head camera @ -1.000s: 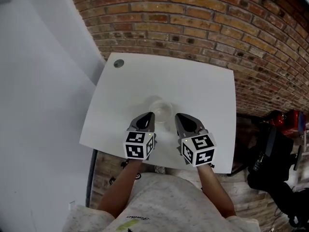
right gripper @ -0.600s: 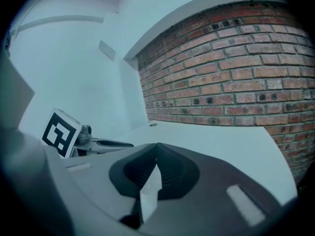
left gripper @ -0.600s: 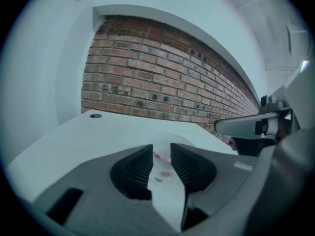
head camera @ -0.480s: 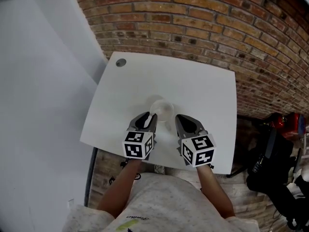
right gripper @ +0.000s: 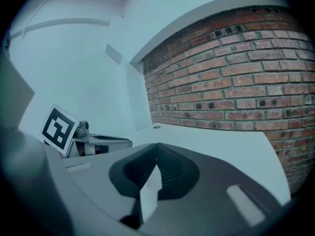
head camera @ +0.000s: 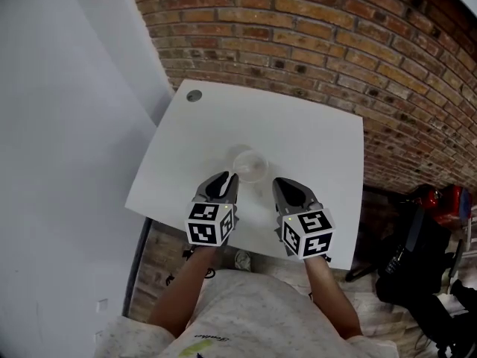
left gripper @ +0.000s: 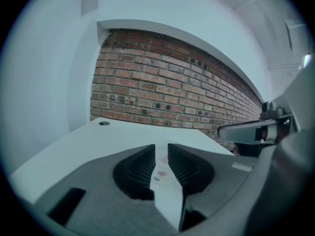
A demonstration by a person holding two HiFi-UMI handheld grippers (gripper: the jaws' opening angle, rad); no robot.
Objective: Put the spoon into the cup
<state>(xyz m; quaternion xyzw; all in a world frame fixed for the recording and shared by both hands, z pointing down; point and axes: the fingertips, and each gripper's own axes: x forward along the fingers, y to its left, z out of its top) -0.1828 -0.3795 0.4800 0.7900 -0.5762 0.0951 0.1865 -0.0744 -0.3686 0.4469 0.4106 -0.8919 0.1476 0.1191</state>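
Left claw (head camera: 226, 179), just beside the cup (head camera: 250, 165) on the desk (head camera: 313, 136), is closing on nothing; right claw (head camera: 283, 183), near the cup, is pressed together.

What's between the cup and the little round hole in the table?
Nothing. In the head view, only bare white table lies between the cup and the hole.

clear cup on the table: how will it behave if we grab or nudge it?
The cup looks clear and thin-walled: probably light, and likely to squash under a firm grip. It stands upright on the smooth white table, so a low push would likely slide it; a hit near the rim might tip it.
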